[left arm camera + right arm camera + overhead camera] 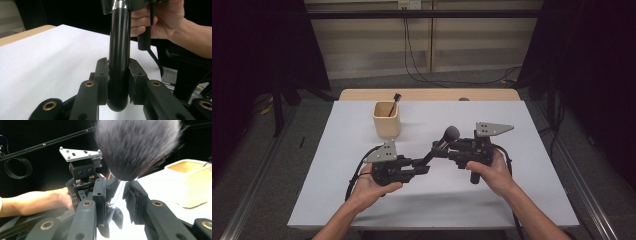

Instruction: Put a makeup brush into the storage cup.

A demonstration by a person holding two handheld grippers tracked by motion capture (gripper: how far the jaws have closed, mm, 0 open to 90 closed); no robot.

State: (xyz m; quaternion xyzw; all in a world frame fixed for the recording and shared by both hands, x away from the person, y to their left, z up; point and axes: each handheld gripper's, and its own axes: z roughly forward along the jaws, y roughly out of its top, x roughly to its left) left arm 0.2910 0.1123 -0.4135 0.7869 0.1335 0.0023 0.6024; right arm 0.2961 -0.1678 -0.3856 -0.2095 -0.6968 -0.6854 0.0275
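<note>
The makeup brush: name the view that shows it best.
High view: the whole makeup brush shows, from bristle head to handle, spanning both grippers. The left gripper view gives its black handle clamped between the jaws; the right gripper view gives its blurred bristle head.

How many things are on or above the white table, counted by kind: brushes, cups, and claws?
Brushes: 2, a large black makeup brush with a fluffy dark head held between the claws, and a thin dark-tipped brush standing in the cup.
Cups: 1, a square beige wooden cup.
Claws: 2, left claw, right claw.
Total: 5.
</note>
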